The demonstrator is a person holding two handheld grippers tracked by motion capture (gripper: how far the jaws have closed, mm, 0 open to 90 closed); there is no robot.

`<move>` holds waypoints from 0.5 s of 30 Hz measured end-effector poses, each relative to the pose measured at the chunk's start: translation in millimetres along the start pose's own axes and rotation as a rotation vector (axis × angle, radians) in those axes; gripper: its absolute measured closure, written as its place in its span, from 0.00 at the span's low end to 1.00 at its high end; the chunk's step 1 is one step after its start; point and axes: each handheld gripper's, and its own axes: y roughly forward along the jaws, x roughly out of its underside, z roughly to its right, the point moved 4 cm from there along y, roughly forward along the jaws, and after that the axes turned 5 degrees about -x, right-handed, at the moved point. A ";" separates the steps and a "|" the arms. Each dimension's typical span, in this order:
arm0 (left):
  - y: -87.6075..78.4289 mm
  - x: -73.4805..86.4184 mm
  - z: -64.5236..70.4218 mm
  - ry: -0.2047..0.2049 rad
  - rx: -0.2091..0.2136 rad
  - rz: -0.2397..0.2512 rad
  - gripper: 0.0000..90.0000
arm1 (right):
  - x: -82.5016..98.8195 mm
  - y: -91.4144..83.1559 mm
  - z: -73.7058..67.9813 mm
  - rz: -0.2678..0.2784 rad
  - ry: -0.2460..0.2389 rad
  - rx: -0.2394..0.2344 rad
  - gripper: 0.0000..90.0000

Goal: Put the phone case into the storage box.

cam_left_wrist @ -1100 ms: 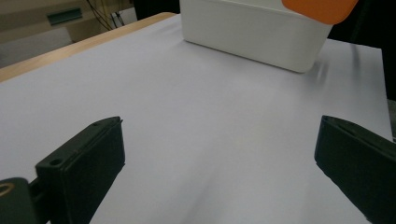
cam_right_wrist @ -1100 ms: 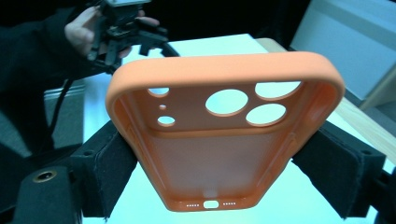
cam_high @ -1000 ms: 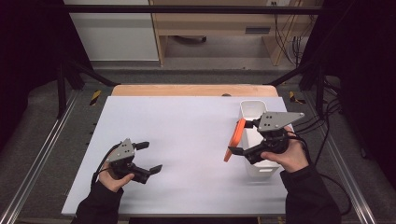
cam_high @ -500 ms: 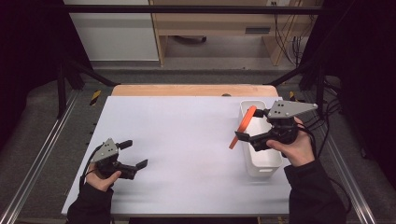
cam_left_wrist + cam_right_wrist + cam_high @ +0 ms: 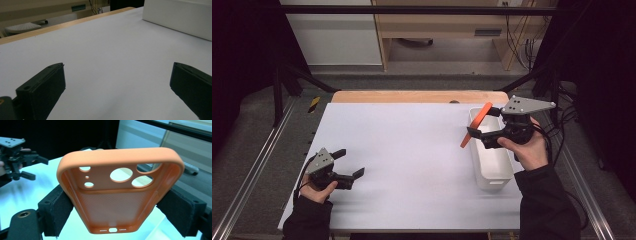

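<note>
1. Desk [image 5: 412, 150]: a white surface under both hands, with its far wooden edge beyond the hand-held grippers.
2. White bin [image 5: 492, 155]: a long open box directly below and just in front of the right hand-held gripper; seen from the left hand-held gripper, its wall [image 5: 180, 17] lay far ahead and to the right.
3. Orange phone case [image 5: 120, 192]: it was clamped across its width near its lower end, with the camera cut-outs at the far end, and it was held tilted in the air above the bin's near rim [image 5: 476, 125]. Judged step: carrying the case to the bin. The next move would call for lowering it inside the walls before the jaws part.
4. Right hand-held gripper [image 5: 478, 134]: narrow, with both pads pressed on the case's side edges.
5. Left hand-held gripper [image 5: 347, 162]: jaws wide apart, holding nothing, low over bare desk and well apart from the bin.
</note>
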 end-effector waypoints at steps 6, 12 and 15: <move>1.2 1.5 -0.7 -0.006 0.002 -0.005 0.00 | -4.7 1.0 8.1 -0.010 0.026 0.052 0.18; 1.7 1.7 -0.4 -0.011 0.007 -0.004 0.00 | -7.9 0.7 22.0 -0.008 0.066 0.134 0.18; 1.9 2.0 -0.6 -0.013 0.009 -0.004 0.00 | -8.3 1.0 28.3 -0.008 0.087 0.157 0.17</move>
